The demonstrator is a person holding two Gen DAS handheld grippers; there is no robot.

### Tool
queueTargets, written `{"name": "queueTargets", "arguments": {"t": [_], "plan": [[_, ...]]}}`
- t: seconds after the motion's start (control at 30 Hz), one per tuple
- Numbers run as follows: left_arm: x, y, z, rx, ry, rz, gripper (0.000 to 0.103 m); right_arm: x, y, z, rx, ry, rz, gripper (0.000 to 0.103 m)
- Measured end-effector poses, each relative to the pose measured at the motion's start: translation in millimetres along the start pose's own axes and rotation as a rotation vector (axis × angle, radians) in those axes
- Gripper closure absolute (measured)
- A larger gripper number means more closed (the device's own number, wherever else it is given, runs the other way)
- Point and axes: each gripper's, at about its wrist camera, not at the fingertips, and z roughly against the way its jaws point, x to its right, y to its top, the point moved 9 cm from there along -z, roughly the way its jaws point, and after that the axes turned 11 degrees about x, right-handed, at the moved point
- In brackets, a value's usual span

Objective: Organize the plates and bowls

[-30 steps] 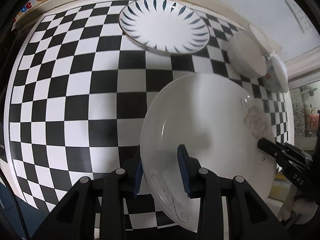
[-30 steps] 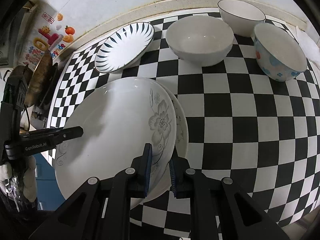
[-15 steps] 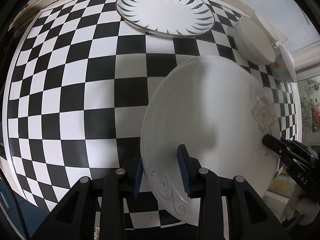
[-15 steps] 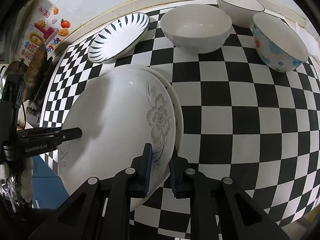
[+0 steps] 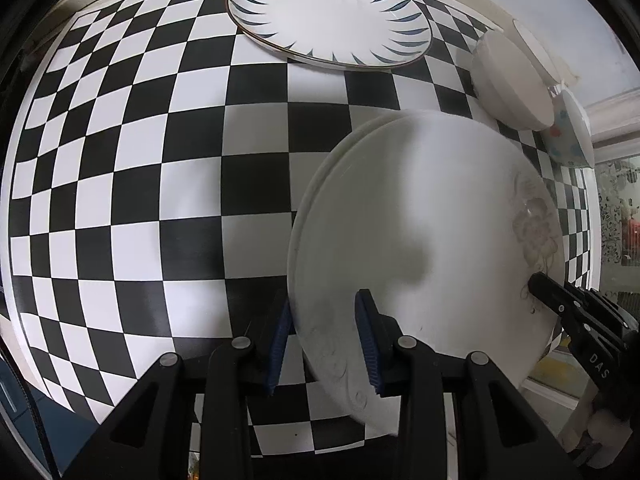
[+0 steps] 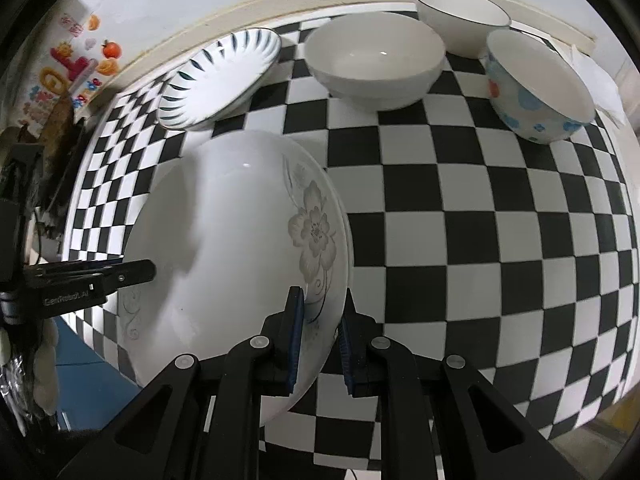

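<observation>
Checkered tabletop (image 6: 460, 240) against white wall (image 6: 180, 0)

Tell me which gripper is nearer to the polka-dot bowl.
Right. The right gripper holds the flowered plate's edge on the side facing the polka-dot bowl; the left gripper grips the opposite edge, farther away.

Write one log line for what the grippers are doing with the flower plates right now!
left gripper: shut on flower plates | right gripper: shut on flower plates, opposite rim | striped plate: on checkered table
</observation>
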Motion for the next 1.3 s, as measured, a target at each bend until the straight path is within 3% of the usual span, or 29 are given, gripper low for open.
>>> {"name": "queueTargets", "arguments": {"t": [0.37,0.57,0.73,0.87,1.07,1.3], "plan": [[0.8,1.2,5.7,-0.004,-0.005,-0.007,0.073,3.7,-8.5,-4.1,-0.044,-0.012,-0.026,0.082],[-12.8,23.4,47.1,0.063,-0.058,0.067,0.072,9.6,11.8,22.0,-0.008,0.035,-0.088,0.082],[-26.2,70.2,71.0,0.111,-0.137,0.155,0.070,-11.8,63.6,50.1,0.029,0.144,-0.106,0.078],[-48.9,111.3,56.7,0.099,-0.157,0.233,0.070,-42.3,122.1,42.8,0.031,0.249,-0.083,0.077],[-72.9,158.6,6.0,0.017,-0.187,0.333,0.070,-69.2,212.5,-18.8,-0.003,0.281,-0.094,0.077],[-86.2,190.4,-42.4,-0.039,-0.176,0.359,0.071,-69.1,261.7,-106.5,-0.130,0.220,-0.047,0.077]]}}
